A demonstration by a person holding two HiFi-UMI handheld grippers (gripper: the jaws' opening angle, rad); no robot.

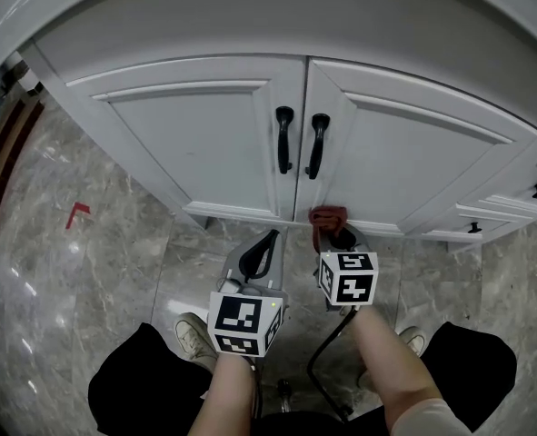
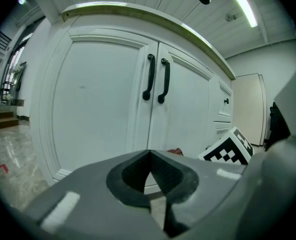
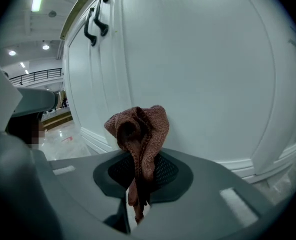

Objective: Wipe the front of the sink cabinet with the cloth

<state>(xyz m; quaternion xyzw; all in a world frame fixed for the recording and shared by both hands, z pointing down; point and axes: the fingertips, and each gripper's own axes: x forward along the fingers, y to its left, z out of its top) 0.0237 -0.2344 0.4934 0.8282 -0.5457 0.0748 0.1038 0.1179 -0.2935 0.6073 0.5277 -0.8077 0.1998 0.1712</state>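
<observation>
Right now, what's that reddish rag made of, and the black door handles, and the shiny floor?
The cloth looks like knitted yarn with a matte finish: its loop texture shows. The handles look like black-coated metal, smooth with a slight sheen, though plastic is possible. The floor looks like polished marble or marble-look tile: it has grey veins and glossy reflections.

Coarse knit cloth [image 3: 143, 128]; smooth painted cabinet [image 1: 195, 143]; glossy marble floor [image 1: 86, 275].
</observation>
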